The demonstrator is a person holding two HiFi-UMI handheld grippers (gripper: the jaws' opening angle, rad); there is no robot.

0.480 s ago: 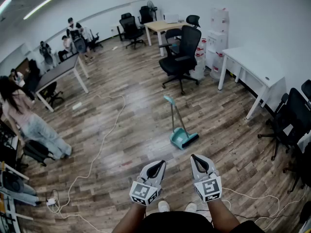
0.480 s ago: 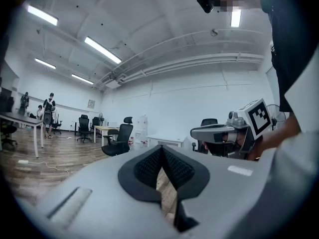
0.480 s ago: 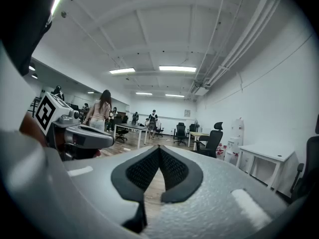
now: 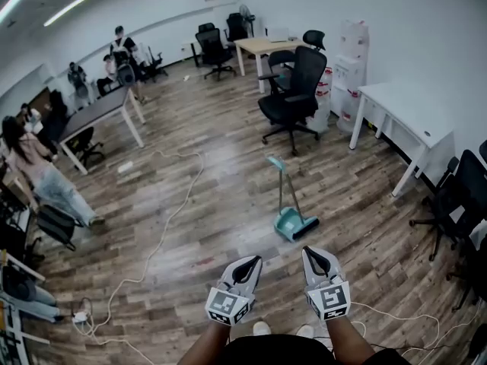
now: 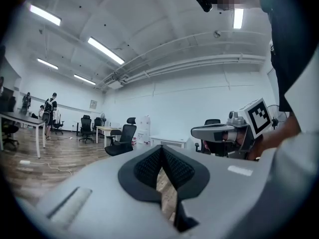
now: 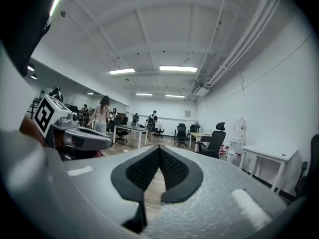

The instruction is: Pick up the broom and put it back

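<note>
A teal broom and dustpan [image 4: 291, 217] stands upright on the wooden floor, its handle top [image 4: 275, 162] leaning slightly left, a little ahead of both grippers. My left gripper [image 4: 253, 261] and right gripper [image 4: 308, 252] are held level side by side near the bottom of the head view, both shut and empty. In the left gripper view the left gripper [image 5: 160, 149] has its black pads meeting at the tips, and the right gripper shows at the right. In the right gripper view the right gripper [image 6: 159, 148] has its pads touching. The broom is hidden behind the jaws in both gripper views.
A black office chair [image 4: 295, 90] stands beyond the broom. A white desk [image 4: 403, 120] lines the right wall, with more black chairs [image 4: 456, 200] at right. A white cable [image 4: 163, 226] runs across the floor at left. Several people stand by desks [image 4: 95, 116] at far left.
The view has shifted slightly; the broom and chair sit a little further right and lower in the head view. Both grippers stay shut and side by side.
</note>
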